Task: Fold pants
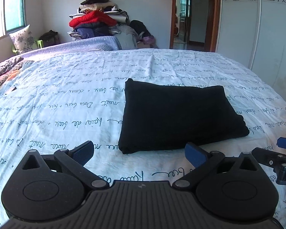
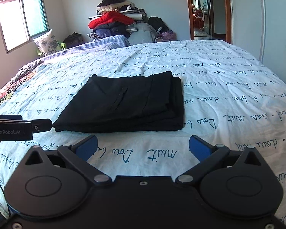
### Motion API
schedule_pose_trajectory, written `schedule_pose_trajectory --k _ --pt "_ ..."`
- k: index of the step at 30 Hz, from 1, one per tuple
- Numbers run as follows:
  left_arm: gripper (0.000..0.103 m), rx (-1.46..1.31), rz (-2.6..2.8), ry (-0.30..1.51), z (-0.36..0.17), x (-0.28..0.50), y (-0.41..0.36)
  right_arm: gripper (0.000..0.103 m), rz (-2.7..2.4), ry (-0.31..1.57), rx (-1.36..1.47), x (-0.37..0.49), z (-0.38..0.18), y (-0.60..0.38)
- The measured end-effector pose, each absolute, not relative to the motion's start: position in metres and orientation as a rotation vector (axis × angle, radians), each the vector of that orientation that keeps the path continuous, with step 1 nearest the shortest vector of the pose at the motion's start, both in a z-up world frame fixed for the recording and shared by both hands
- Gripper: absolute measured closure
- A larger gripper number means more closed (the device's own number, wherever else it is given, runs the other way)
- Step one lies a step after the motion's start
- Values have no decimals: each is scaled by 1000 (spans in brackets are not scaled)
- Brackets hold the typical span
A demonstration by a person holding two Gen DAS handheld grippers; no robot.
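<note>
Pants, black soft knit folded into a limp stacked rectangle [image 2: 127, 103] on my script-printed white bedspread [image 2: 228, 99], should lift lightly if I pinch the thick near fold, both my jaws spread and empty.

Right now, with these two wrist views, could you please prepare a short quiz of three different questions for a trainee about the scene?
1. True or false: the black pants lie folded in a flat stack on the bedspread.
2. The left gripper and the right gripper are: A) both open and holding nothing; B) both shut on the pants; C) one open, one shut.
3. Fill in: in the pile of clothes by the far wall, the brightest piece is ____.

Key: 1 true; 2 A; 3 red.
</note>
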State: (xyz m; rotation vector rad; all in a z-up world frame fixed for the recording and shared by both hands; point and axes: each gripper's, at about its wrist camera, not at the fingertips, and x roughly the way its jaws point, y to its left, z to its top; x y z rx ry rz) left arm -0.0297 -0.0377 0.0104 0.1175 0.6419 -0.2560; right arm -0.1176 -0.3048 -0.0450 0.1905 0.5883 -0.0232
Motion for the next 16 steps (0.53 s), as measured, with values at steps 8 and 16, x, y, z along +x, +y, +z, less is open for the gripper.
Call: schedule_pose_trajectory --k 8,16 --pt "1 74 -251 568 20 -57 -24 0 -8 578 174 -130 -41 -296" --pt "0 69 -236 559 34 -61 -20 0 -3 542 188 -145 -27 -297"
